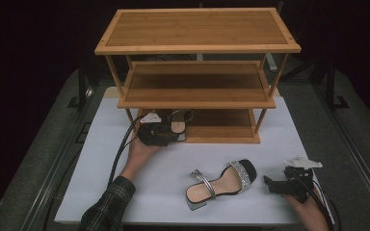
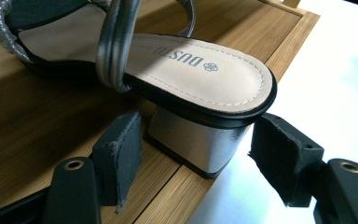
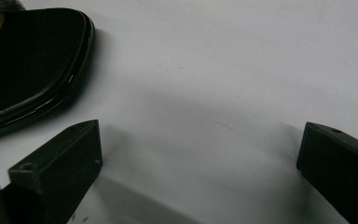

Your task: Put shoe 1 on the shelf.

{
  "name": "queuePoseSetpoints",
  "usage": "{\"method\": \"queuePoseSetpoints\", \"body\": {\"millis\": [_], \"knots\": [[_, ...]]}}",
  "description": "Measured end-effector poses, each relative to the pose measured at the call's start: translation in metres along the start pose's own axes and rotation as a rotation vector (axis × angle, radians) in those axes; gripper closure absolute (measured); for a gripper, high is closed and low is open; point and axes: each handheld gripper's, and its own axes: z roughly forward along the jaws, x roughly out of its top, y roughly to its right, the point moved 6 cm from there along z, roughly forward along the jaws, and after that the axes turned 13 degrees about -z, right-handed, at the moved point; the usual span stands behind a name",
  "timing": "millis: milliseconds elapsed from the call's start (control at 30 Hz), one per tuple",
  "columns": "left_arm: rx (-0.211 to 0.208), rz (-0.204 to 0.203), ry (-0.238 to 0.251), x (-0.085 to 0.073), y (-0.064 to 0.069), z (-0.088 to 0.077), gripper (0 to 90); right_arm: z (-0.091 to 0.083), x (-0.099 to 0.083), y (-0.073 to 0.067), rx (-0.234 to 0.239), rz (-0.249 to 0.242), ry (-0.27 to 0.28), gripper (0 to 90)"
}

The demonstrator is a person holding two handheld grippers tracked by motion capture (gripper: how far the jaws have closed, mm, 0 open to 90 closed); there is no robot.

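A block-heeled sandal [image 1: 178, 122] with a beige insole and a silver heel [image 2: 193, 142] stands at the front edge of the bottom shelf [image 2: 37, 135] of a bamboo rack [image 1: 197, 43]. My left gripper [image 1: 176, 136] is open, its pads [image 2: 121, 156] on either side of that heel with a gap on both sides. The matching sandal [image 1: 220, 183] lies on the white table top [image 1: 139, 192], toe to the right. My right gripper [image 1: 270, 184] rests open just right of its black toe [image 3: 28, 60], with bare table between its fingers [image 3: 60, 168].
The rack has three shelves; the top [image 1: 197, 29] and middle [image 1: 195, 84] ones hold nothing. It stands at the back of the white table top. Dark floor and metal frame rails [image 1: 356, 149] flank the table on both sides.
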Motion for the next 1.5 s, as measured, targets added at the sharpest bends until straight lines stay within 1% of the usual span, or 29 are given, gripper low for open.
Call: {"method": "queuePoseSetpoints", "body": {"millis": [33,100,133,167,233,267,300,467,567,633,667,700,767,833,900,967,1033,1067,1100,1133,1167,1200,1233,1267,1300,1367,1433,1467,1500], "knots": [[0.000,0.000,0.000,0.000,0.000,0.000,32.9,0.000,0.000,0.000,0.000,0.000,0.000,0.0],[0.020,0.022,0.006,0.002,0.000,0.001,33.4,0.000,0.000,0.000,0.000,0.000,0.000,0.0],[0.024,0.019,0.015,0.003,0.001,0.002,34.7,0.000,0.000,0.000,0.000,0.000,0.000,0.0],[0.036,0.030,0.007,0.004,-0.001,0.002,34.9,0.000,0.000,0.000,0.000,0.000,0.000,0.0],[0.036,0.026,0.008,0.006,-0.003,0.004,34.8,0.000,0.000,0.000,0.000,0.000,0.000,0.0],[0.043,0.022,0.015,0.006,-0.004,0.004,34.9,0.000,0.000,0.000,0.000,0.000,0.000,0.0],[0.051,0.028,0.010,0.006,-0.006,0.004,34.8,0.000,0.000,0.000,0.000,0.000,0.000,0.0],[0.040,-0.007,0.023,0.007,-0.007,0.006,34.5,0.000,0.000,0.000,0.000,0.000,0.000,0.0],[0.042,-0.008,0.016,0.008,-0.007,0.007,33.9,0.000,0.000,0.000,0.000,0.000,0.000,0.0],[0.061,-0.008,0.007,0.010,-0.008,0.009,33.9,0.000,0.000,0.000,0.000,0.000,0.000,0.0],[0.082,0.004,-0.009,0.010,-0.008,0.010,33.9,0.000,0.000,0.000,0.000,0.000,0.000,0.0],[0.082,0.004,-0.009,0.010,-0.008,0.010,33.8,0.000,0.000,0.000,0.000,0.000,0.000,0.0],[0.063,0.005,-0.011,0.010,-0.006,0.013,33.6,0.000,0.000,0.000,0.000,0.000,0.000,0.0],[0.068,-0.004,-0.007,0.009,-0.006,0.013,33.6,0.000,0.000,0.000,0.000,0.000,0.000,0.0],[0.063,-0.028,0.002,0.010,-0.005,0.010,33.5,0.000,0.000,0.000,0.000,0.000,0.000,0.0],[0.053,-0.027,-0.002,0.009,-0.002,0.004,32.1,0.000,0.000,0.000,0.000,0.001,0.000,0.0],[0.054,-0.023,0.002,0.008,0.000,-0.002,30.6,0.000,0.000,0.000,0.000,0.000,0.000,0.0],[0.054,-0.023,0.002,0.008,0.000,-0.002,30.0,0.000,0.000,0.000,0.000,0.000,0.001,0.0],[0.049,-0.033,0.002,0.007,0.001,-0.005,30.0,0.000,0.000,0.000,0.000,0.000,0.001,0.0],[0.058,-0.018,-0.009,0.005,0.002,-0.012,28.0,0.000,0.000,0.000,0.000,0.000,0.000,0.0],[0.058,-0.018,-0.009,0.005,0.002,-0.012,28.0,0.000,0.000,0.000,0.000,0.000,0.000,0.0],[0.056,-0.018,-0.011,0.003,0.006,-0.018,27.7,0.000,0.000,0.000,-0.001,0.000,0.001,0.0],[0.054,-0.029,-0.018,0.000,0.009,-0.022,27.3,0.000,0.000,0.000,0.000,0.000,0.000,0.0],[0.056,-0.007,-0.022,-0.001,0.009,-0.026,26.8,0.000,0.000,0.000,0.000,0.000,0.000,0.0],[0.056,-0.007,-0.022,-0.001,0.009,-0.026,26.3,0.000,0.000,0.000,0.000,0.000,0.000,0.0],[0.063,0.003,-0.020,-0.008,0.014,-0.040,25.7,0.000,0.000,0.000,-0.001,-0.001,0.000,0.0],[0.068,0.004,-0.029,-0.010,0.015,-0.044,24.1,0.000,0.000,0.000,-0.001,-0.001,0.000,0.0],[0.083,0.008,-0.026,-0.014,0.016,-0.054,23.6,0.000,0.000,0.000,0.000,0.000,-0.001,0.0],[0.083,0.008,-0.026,-0.014,0.016,-0.054,23.6,0.000,0.000,0.000,0.000,0.000,-0.001,0.0]]}}
